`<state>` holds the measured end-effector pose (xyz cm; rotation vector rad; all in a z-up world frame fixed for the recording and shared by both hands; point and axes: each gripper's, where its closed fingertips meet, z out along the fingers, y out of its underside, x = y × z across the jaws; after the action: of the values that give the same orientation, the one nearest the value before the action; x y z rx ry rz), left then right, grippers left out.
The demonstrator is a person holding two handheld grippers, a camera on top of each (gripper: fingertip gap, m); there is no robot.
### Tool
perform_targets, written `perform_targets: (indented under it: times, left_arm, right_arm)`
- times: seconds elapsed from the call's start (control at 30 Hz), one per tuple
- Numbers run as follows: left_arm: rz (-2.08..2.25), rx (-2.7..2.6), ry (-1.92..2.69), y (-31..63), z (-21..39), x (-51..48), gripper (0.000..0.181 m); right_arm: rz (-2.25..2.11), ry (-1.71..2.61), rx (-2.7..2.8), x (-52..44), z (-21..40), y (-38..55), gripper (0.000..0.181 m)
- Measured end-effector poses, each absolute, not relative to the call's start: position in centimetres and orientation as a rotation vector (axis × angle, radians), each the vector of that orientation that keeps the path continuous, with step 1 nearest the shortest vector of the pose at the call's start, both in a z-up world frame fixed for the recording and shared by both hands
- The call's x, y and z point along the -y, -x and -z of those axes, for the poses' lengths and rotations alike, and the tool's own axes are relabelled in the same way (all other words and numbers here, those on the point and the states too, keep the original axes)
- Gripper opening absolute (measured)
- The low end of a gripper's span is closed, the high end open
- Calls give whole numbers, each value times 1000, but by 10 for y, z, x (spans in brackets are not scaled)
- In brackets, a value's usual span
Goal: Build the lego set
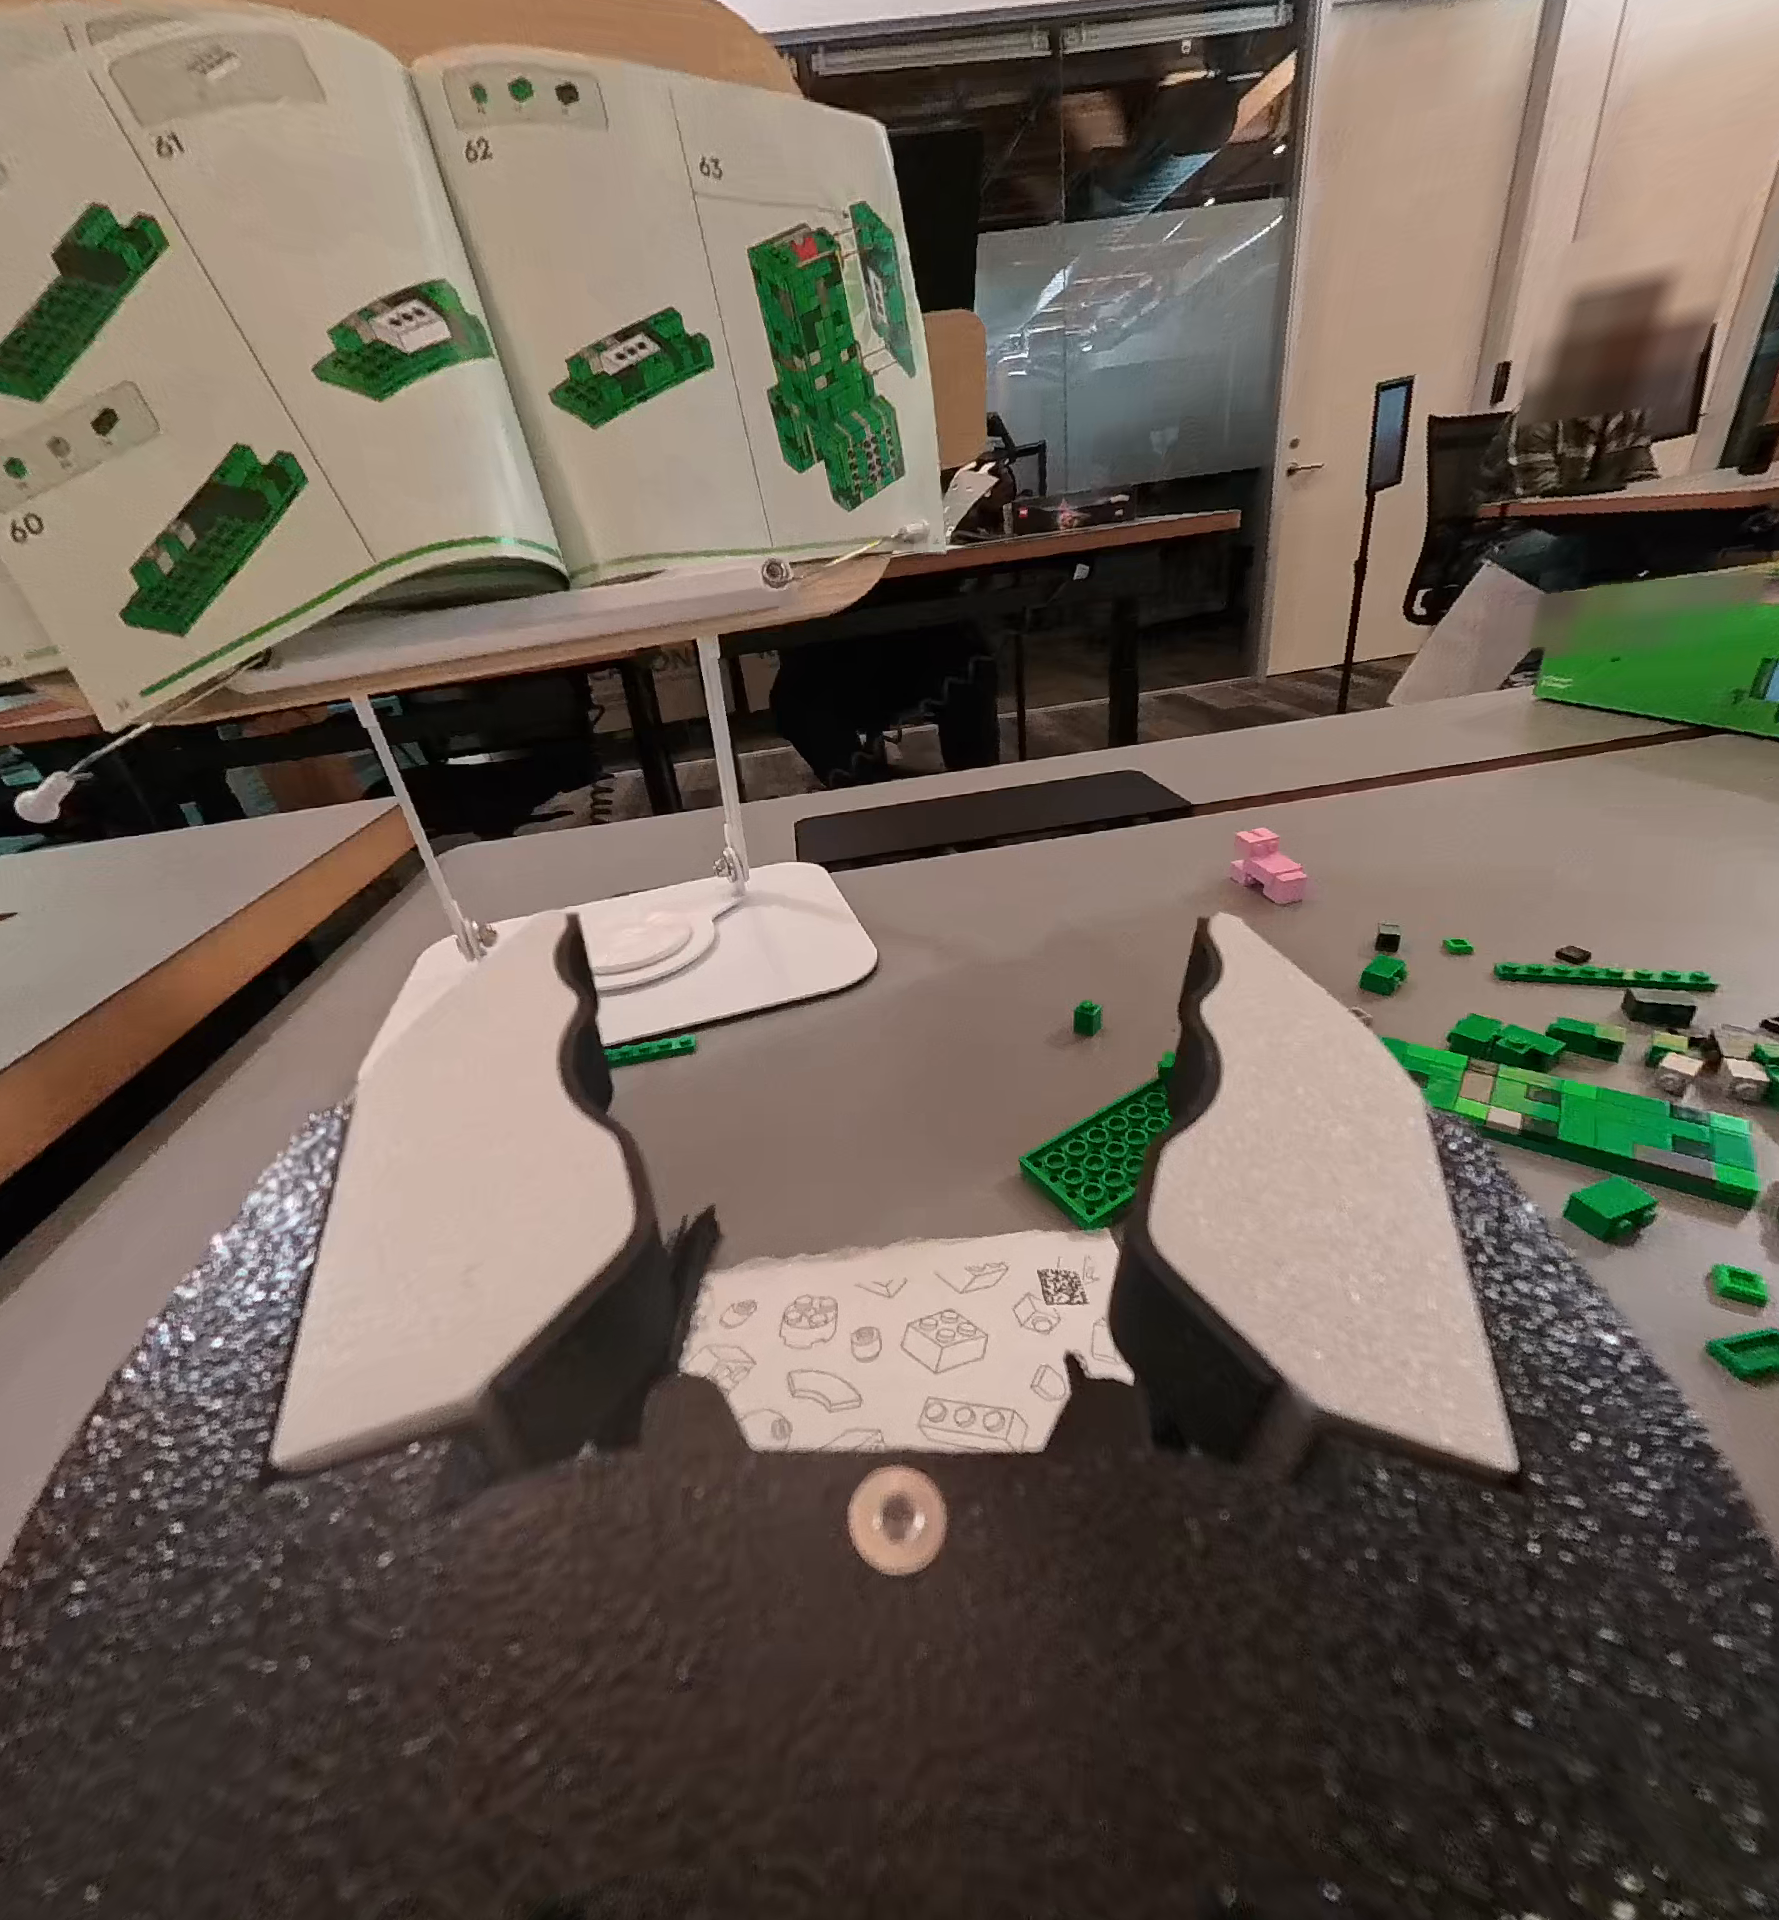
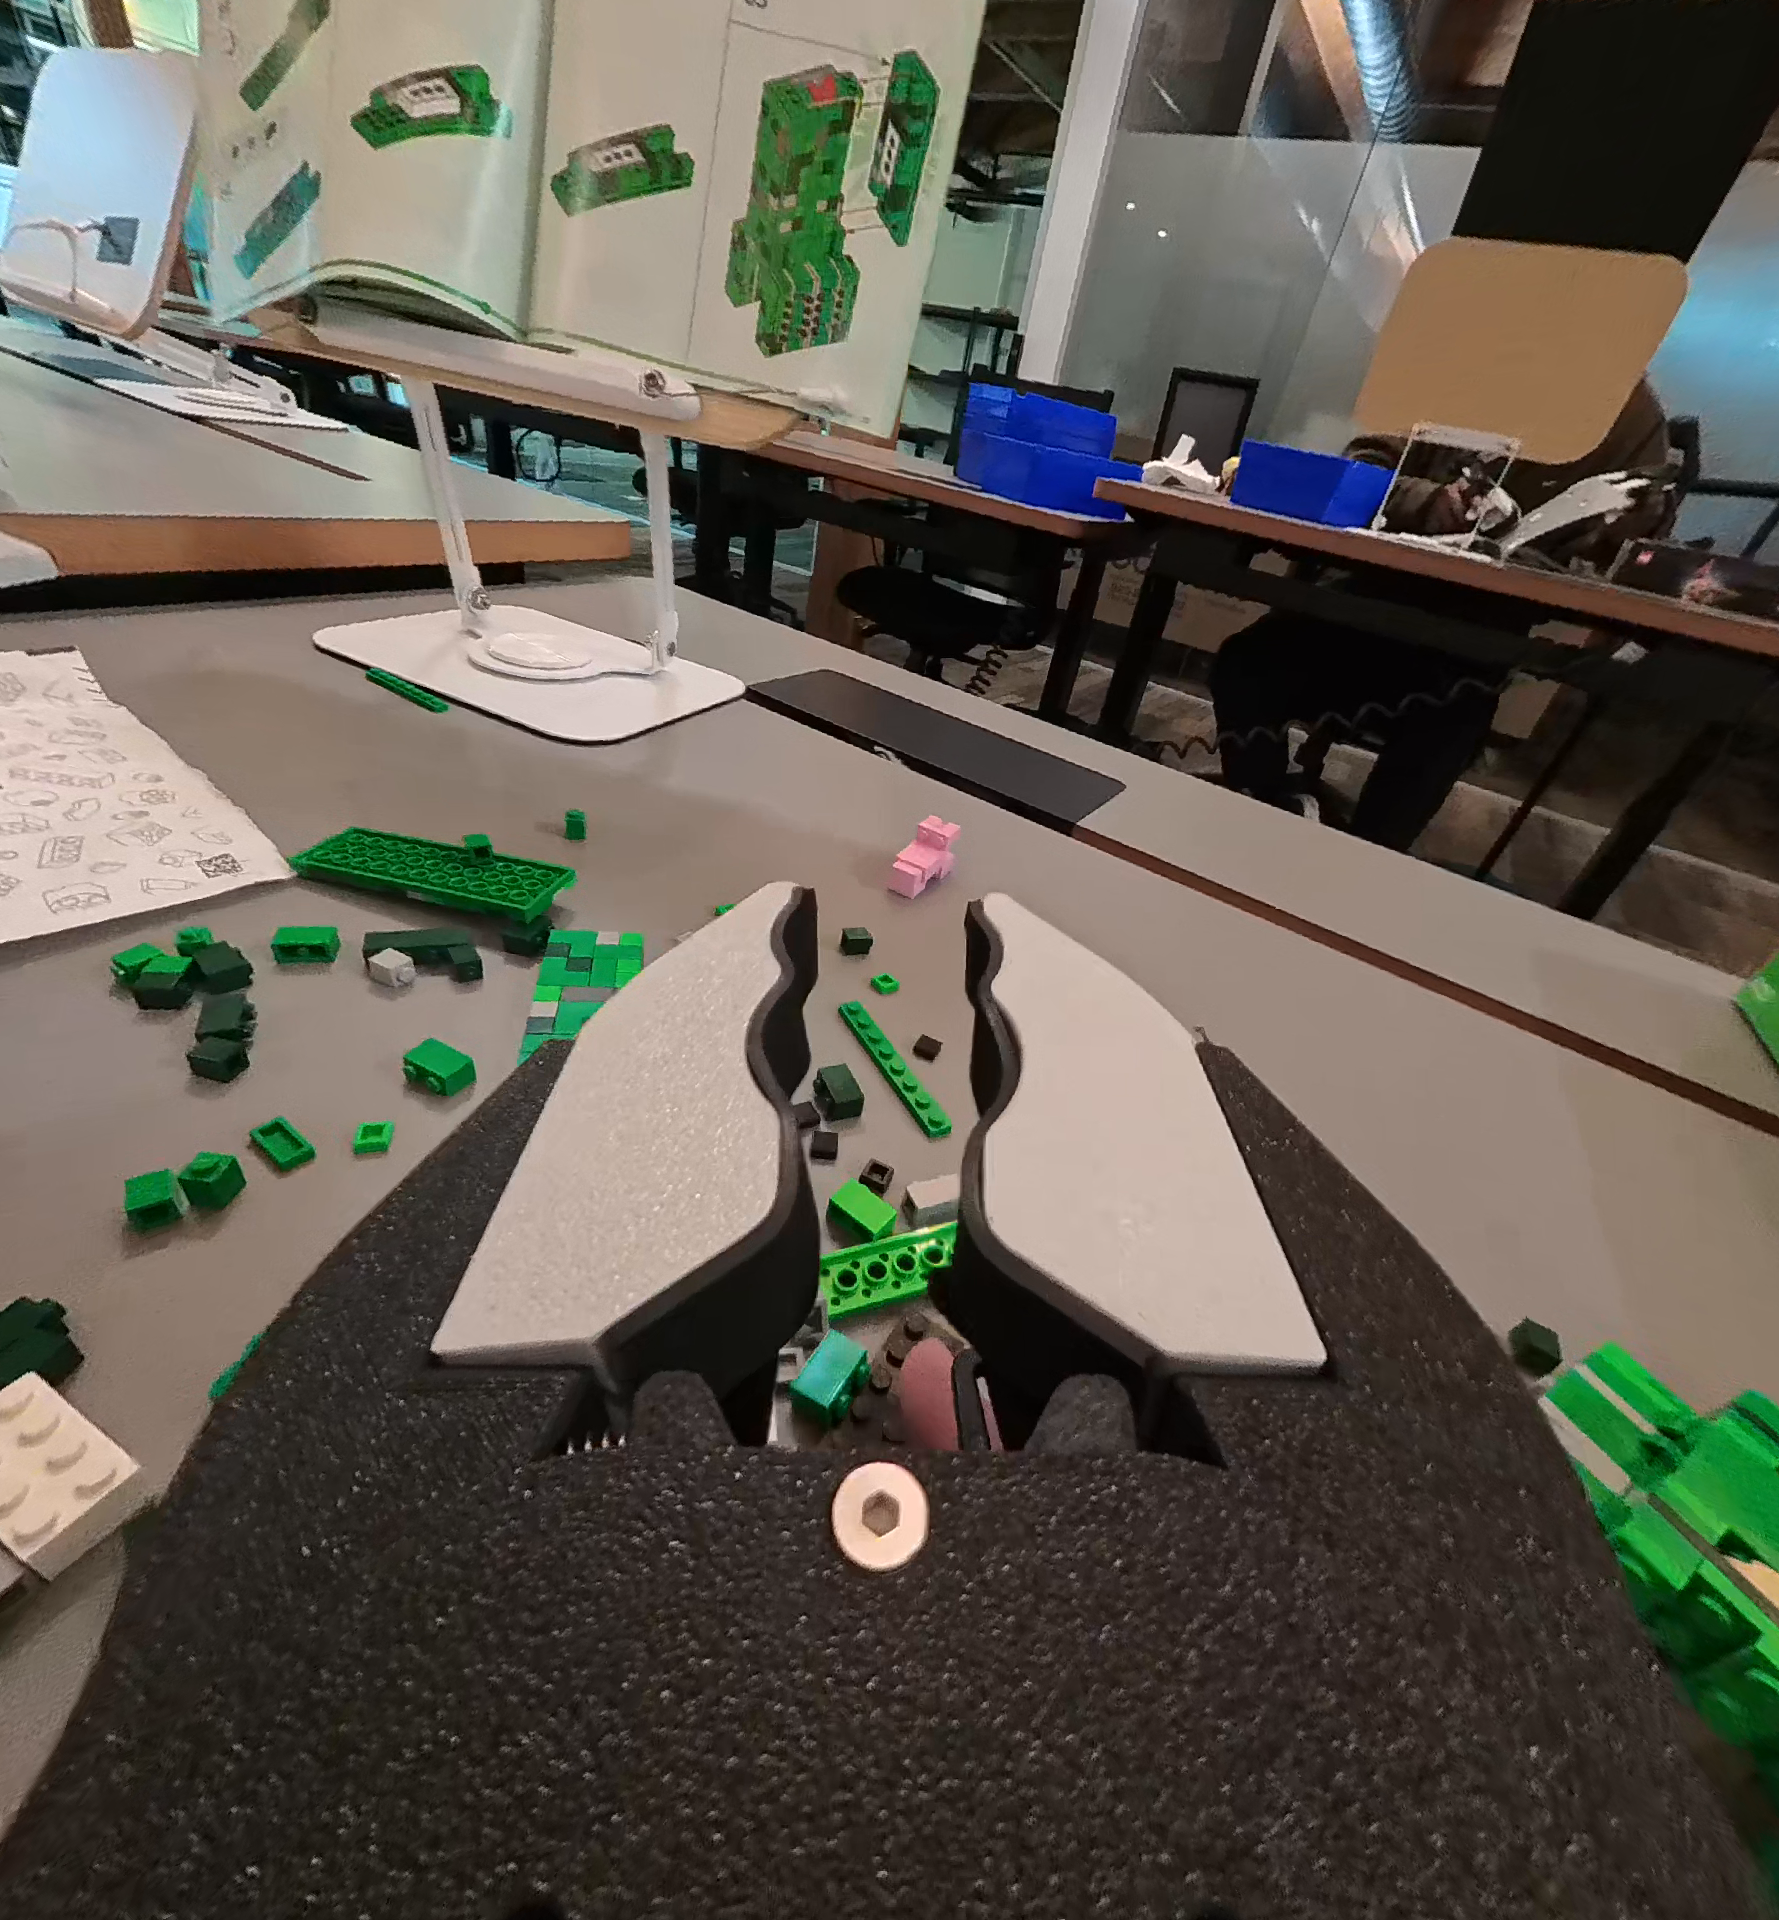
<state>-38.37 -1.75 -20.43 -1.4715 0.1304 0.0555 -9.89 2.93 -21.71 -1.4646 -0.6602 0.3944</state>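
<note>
Green lego pieces point(image 2: 438, 1068) scattered loose on grey table point(image 2: 1280, 1091); left gripper point(image 1: 885, 997), right gripper point(image 2: 890, 935) both spread apart, empty.

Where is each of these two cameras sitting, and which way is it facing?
Left wrist view: rides on the left gripper, looking forward over the grey table at the instruction booklet on its white stand; its own two open fingers show.
Right wrist view: rides on the right gripper, looking over scattered green bricks; its own open fingers show.
Shared: the booklet, the stand, the pink pig figure, the long green plate and the printed paper sheet.
</note>
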Motion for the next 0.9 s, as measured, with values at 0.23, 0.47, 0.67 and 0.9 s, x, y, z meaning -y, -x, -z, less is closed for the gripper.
perform_targets:
  times: [0.23,0.47,0.67,0.9]
  left_arm:
    - [-69,-97,1431,390,197,22,104]
    - [-47,-83,1443,392,199,21,103]
    - [-46,-101,1449,389,200,21,102]
    - [-24,-102,1459,388,202,20,102]
  right_arm:
    - [-298,1439,699,-30,215,96,26]
    - [-300,1409,609,-32,203,79,24]
    - [-307,1423,611,-34,208,79,23]
    - [-306,1417,614,-33,207,79,23]
